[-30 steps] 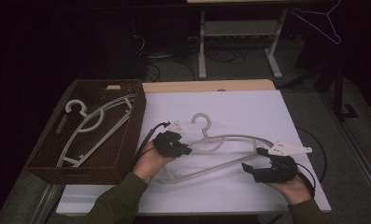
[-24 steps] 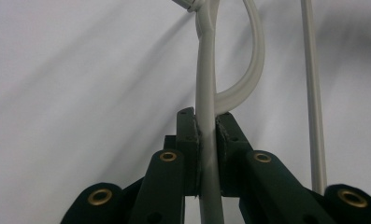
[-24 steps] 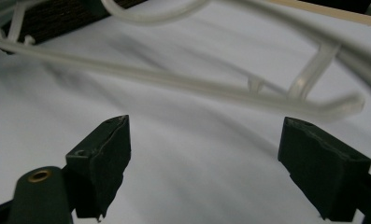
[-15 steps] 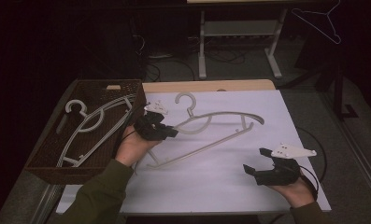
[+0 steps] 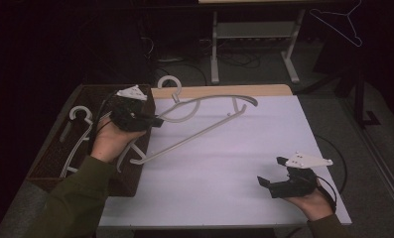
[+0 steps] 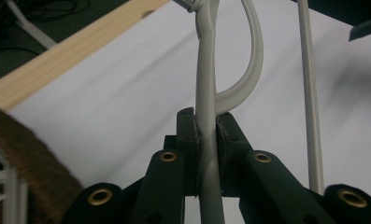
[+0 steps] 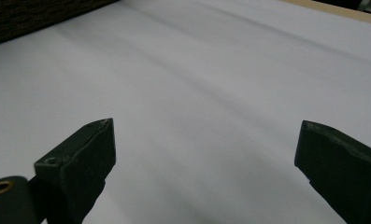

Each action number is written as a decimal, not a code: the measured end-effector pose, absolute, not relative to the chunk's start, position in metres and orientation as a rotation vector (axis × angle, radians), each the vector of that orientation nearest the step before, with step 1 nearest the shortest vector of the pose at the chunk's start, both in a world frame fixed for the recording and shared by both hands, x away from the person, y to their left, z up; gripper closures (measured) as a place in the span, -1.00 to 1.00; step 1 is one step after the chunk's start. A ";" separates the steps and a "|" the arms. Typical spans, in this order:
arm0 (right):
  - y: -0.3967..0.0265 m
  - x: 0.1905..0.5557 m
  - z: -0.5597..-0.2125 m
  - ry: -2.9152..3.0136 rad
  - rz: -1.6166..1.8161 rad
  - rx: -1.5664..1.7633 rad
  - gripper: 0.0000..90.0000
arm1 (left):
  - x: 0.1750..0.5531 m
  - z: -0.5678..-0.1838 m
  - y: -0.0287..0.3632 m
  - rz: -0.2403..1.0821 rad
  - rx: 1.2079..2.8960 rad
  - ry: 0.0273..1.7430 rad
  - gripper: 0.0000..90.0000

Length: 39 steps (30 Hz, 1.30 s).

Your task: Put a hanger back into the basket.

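Lying in basket (image 5: 48, 171): white hanger (image 5: 78, 134)

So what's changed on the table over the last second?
The left tool, shut on the grey hanger, has lifted it off the white sheet and carried it toward the wicker basket. The right tool has let go; its jaws have just been opening, with nothing between them. The hangers in the basket stayed put.

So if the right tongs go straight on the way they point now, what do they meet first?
Probably only the white table cover. The open right tongs point toward the far-off wicker basket, with nothing between, though depth is hard to judge.
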State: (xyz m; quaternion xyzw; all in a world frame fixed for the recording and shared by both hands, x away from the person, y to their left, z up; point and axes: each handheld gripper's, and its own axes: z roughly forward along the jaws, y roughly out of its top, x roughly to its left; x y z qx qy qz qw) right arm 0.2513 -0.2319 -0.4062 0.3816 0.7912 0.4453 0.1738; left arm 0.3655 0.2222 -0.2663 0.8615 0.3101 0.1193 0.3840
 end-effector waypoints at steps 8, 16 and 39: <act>-0.232 0.252 -0.407 2.239 1.261 1.102 -0.88 | 0.368 -0.252 0.266 0.375 2.156 0.868 0.83; -0.232 0.252 -0.408 2.235 1.258 1.100 -0.88 | 0.367 -0.247 0.312 0.438 2.118 0.951 0.83; -0.235 0.253 -0.410 2.219 1.245 1.136 -0.87 | 0.364 -0.276 0.436 0.603 2.042 1.255 0.83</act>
